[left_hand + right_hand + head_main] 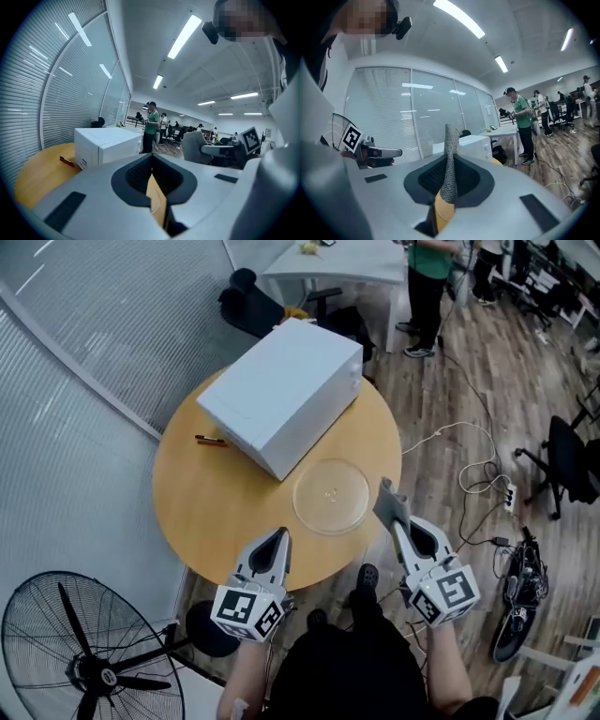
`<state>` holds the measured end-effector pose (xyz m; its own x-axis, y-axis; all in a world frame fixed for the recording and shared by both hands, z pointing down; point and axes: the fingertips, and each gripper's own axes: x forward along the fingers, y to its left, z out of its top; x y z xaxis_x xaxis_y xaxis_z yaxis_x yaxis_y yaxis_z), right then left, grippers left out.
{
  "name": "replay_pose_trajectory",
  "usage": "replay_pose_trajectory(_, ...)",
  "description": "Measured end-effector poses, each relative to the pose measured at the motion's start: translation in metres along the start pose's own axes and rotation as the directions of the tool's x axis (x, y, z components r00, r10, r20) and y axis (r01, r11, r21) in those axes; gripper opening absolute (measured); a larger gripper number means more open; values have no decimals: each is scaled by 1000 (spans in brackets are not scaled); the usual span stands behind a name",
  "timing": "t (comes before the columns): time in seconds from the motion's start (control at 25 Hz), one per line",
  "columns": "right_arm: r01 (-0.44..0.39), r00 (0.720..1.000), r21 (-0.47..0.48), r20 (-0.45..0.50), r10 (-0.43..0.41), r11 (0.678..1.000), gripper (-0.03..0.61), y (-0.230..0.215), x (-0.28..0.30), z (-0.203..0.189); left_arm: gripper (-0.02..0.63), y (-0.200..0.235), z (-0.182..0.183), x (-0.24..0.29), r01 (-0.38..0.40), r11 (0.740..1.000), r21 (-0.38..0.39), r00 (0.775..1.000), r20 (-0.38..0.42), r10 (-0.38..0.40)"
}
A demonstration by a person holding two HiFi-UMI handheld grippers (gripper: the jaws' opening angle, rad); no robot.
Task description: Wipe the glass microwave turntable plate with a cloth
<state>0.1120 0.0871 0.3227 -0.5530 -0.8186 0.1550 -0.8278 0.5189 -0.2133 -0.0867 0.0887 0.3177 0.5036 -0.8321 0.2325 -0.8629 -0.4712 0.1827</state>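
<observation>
Nearby, white box point(281, 395) beside plate point(330, 495).

Office, right gripper's camera: my right gripper point(449, 164) has its jaws pressed together on a grey knitted cloth point(451, 140), and a strip of it stands upright above the pads. Behind the cloth sits a white microwave point(472, 143) on a yellow table point(497, 161), with a glass wall point(422, 117) hung with blinds beyond. My left gripper point(395, 152) shows at left, marker cube toward me. At right, a person in a green shirt point(520, 117) stands on the wooden floor point(562, 154) beside a white desk point(506, 132).
</observation>
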Motion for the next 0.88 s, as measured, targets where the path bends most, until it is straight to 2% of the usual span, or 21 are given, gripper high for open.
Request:
replay_pose_trajectory(0.24, -93, 994, 11, -63, 94, 996, 38, -35, 24, -12, -6, -1, -18, 33, -99, 995, -31, 994, -55, 97)
replay_pose_trajectory(0.4, -158, 979, 19, -128, 159, 987, 38, -49, 38, -28, -6, 2, -40, 49, -157, 984, -81, 984, -101, 148)
replay_pose_trajectory(0.6, -213, 959, 45, -182, 217, 976, 38, -48, 52, -47, -6, 5, -78, 56, -203, 968, -145, 966, -191, 174)
replay_pose_trajectory(0.88, -260, 927, 41, -267, 262, 965, 38, -39, 77, -77, -5, 31, -124, 61, -244, 936, -252, 948, -265, 176)
